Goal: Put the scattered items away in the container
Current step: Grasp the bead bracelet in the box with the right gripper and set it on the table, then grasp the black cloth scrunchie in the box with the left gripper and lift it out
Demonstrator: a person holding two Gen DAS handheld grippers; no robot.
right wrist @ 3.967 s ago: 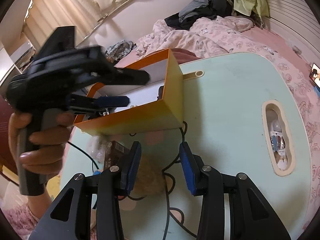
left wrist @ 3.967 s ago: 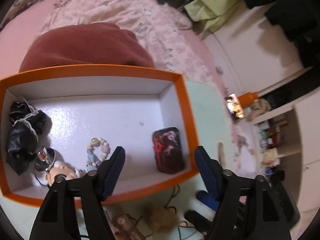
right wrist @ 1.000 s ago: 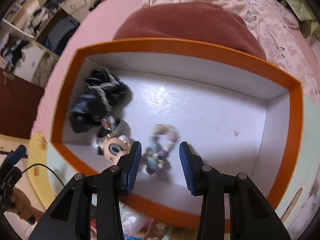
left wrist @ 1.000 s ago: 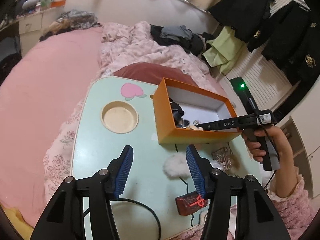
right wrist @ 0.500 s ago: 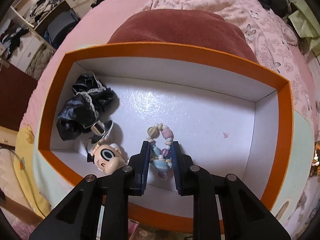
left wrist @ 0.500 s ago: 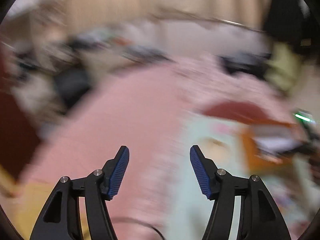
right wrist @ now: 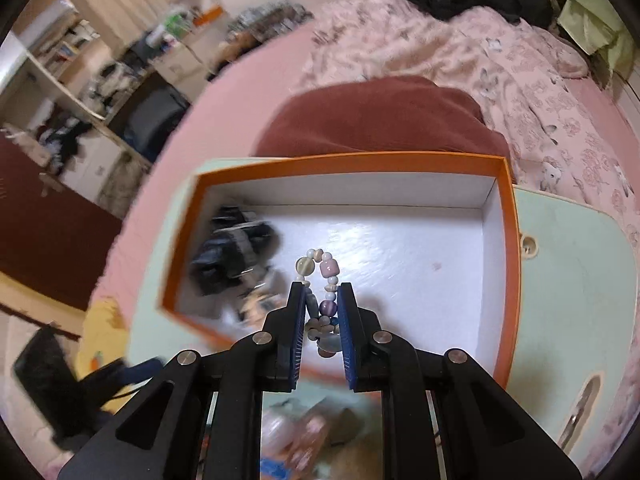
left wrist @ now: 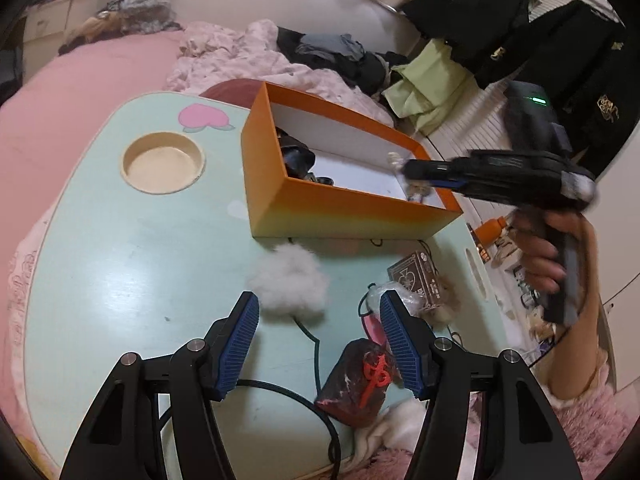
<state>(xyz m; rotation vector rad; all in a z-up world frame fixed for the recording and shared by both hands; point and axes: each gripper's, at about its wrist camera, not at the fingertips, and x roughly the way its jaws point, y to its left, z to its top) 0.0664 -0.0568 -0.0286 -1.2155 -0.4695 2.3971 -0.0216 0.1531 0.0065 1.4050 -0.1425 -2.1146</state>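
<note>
**Beaded bracelet pinched above the orange box**

The right gripper (right wrist: 322,312) has its blue-padded fingers (right wrist: 299,320) pressed in on a pastel bead bracelet (right wrist: 320,276), a loop of cream, pink, purple and pale blue beads that stands up between the pads and juts out past their tips. It hangs over the open orange cardboard box with a white inside (right wrist: 508,240), above the near part of the white floor. In the left wrist view the same right gripper (left wrist: 404,170) reaches in over the box's right end, held by a bare hand (left wrist: 548,252) on a dark grip; the beads show only as a pale blur at its tip.

Inside the box, toward its left end, lies a crumpled black fabric item (right wrist: 236,248), blurred here, with some small pale trinkets just beside it that are too smeared to tell apart.

The left gripper (left wrist: 318,340) hovers over the pale mint-green counter (left wrist: 100,240) with its blue pads spread wide and nothing between them. Ahead of it, near the box's front wall, sits a fluffy white pom-pom (left wrist: 288,284). Just by its right finger lies a dark red pouch with a red knot ornament (left wrist: 360,380), and a thin black cable (left wrist: 312,344) snakes past it. Farther right are a small brown printed card box (left wrist: 416,284) and a crinkled clear plastic wrapper (left wrist: 384,300). A round cream-coloured cup recess (left wrist: 162,162) is set into the counter left of the box, with a pink peach-shaped decal (left wrist: 200,118) beyond it
</note>
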